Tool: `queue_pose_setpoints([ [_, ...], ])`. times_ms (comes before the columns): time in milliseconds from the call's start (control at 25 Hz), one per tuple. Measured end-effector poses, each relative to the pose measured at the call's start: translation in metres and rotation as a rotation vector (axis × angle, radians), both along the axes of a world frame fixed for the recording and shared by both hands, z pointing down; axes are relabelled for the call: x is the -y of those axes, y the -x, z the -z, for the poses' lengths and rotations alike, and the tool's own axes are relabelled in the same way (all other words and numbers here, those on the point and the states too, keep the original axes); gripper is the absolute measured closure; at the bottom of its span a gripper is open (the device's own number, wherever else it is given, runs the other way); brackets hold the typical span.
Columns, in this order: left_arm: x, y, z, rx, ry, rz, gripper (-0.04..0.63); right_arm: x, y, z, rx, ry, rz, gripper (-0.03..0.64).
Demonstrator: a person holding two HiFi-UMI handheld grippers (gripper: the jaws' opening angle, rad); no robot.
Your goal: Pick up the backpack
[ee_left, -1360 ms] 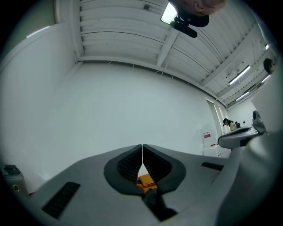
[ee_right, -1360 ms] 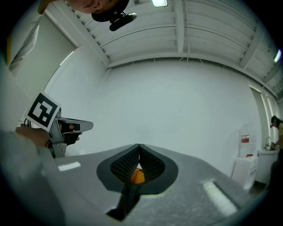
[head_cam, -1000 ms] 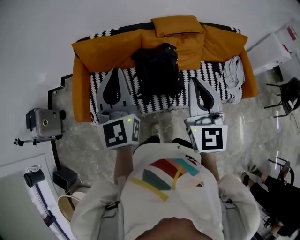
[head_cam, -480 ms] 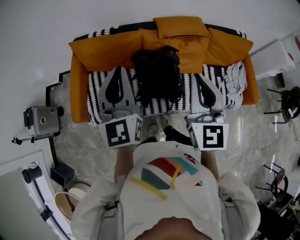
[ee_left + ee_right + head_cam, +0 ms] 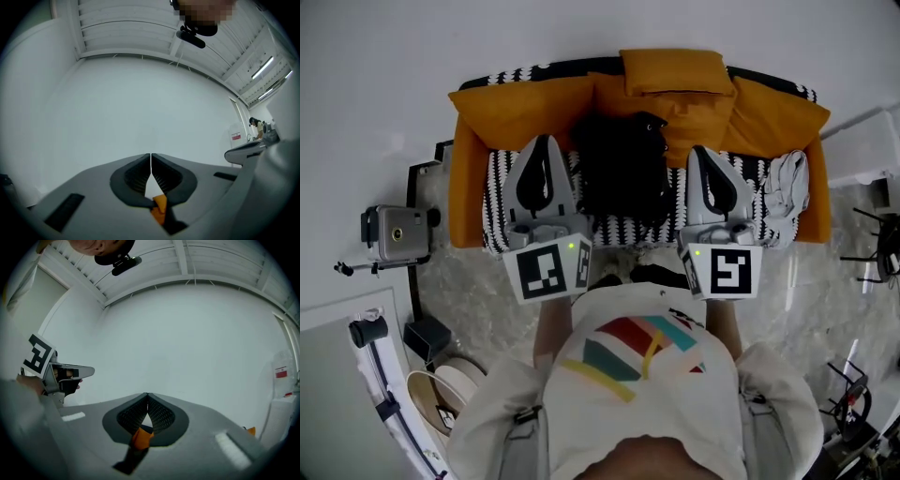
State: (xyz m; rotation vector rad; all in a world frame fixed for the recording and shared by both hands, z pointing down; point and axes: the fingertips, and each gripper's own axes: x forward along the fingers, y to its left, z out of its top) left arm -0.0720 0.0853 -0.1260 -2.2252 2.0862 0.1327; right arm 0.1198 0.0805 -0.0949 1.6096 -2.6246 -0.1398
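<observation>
White wall behind, pale marbled floor (image 5: 464, 281) below; against the wall stands an orange sofa (image 5: 502, 112) with a black-and-white patterned seat cover. The black backpack (image 5: 623, 169) sits mid-seat, backed against the orange cushions. The left gripper (image 5: 546, 142) and right gripper (image 5: 705, 150) are held roughly level over the seat front, one just beside each flank of the backpack. Both pairs of jaws are pressed together with nothing between them. A pale garment (image 5: 787, 183) lies at the seat's right end.
</observation>
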Motion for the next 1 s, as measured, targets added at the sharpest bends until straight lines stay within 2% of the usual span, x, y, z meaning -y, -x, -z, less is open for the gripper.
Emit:
queue_pose_setpoints([
  [360,0.027,-0.002,-0.013,0.008,0.035,0.043,0.577,0.034,-0.02,-0.011,0.003,0.03,-0.01,0.612],
  [800,0.051,0.02,-0.002,0.022,0.009,0.009,0.577,0.048,-0.002,-0.001,-0.014,0.003,-0.045,0.612],
  [1000,0.063,0.034,-0.026,0.024,0.037,-0.017,0.577,0.058,0.008,-0.011,-0.029,-0.003,-0.04,0.612],
])
